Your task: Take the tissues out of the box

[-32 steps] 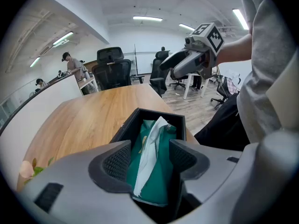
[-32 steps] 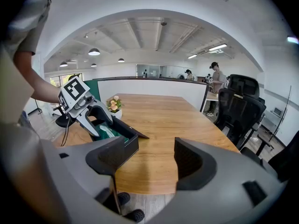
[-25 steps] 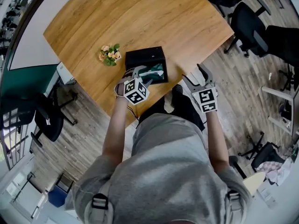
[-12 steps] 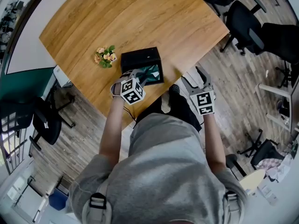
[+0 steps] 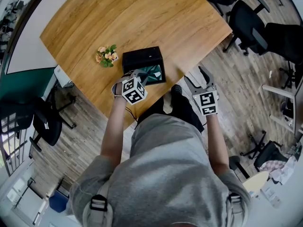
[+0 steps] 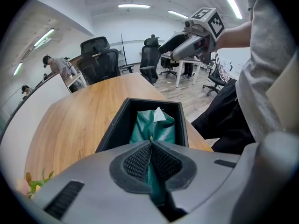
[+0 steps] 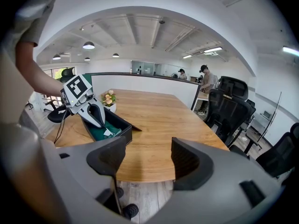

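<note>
An open black box (image 5: 142,56) lies near the wooden table's near edge, with a green tissue pack (image 5: 155,73) inside it. My left gripper (image 5: 141,76) reaches down into the box. Its jaws have just been closing, and in the left gripper view the pads (image 6: 138,160) pinch the green tissue pack (image 6: 156,127) between them, inside the black box (image 6: 114,125). A white tissue tip pokes out of the pack's far end. My right gripper (image 5: 198,79) hangs open and empty beside the table's edge, over the floor. The right gripper (image 7: 148,160) looks across at the black box (image 7: 119,133).
A small pot of flowers (image 5: 105,56) stands left of the box. The wooden table (image 5: 142,13) stretches away behind it. Black office chairs (image 5: 246,22) stand at the right, another chair (image 5: 45,119) at the left. People (image 7: 205,76) stand far off by the partition.
The left gripper's fingers have drawn together on the green pack inside the box. The right gripper has stayed open in about the same spot.
</note>
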Motion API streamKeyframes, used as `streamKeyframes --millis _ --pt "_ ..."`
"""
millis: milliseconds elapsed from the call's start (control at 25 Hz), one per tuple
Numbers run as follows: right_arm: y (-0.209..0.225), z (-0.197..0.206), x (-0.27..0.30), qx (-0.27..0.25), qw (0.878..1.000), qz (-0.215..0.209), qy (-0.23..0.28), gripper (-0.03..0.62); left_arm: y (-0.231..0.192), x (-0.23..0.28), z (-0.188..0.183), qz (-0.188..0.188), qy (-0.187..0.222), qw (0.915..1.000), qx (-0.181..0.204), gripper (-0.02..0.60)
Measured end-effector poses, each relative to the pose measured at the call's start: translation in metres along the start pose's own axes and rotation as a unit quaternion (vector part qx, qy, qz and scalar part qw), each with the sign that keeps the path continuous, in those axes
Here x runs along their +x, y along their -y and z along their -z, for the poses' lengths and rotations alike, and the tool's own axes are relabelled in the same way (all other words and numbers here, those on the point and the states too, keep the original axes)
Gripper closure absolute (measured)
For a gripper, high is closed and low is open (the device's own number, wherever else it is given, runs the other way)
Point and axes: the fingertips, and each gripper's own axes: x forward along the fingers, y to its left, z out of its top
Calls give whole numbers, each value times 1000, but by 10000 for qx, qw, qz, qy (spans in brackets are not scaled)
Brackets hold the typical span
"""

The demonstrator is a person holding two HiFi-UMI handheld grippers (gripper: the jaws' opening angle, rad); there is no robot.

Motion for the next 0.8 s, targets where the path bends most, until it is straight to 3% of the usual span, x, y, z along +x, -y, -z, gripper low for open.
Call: streamKeyframes --millis 800 --pt "-9 -11 -5 0 9996 -177 205 283 -3 -20 -2 -196 3 9996 -215 557"
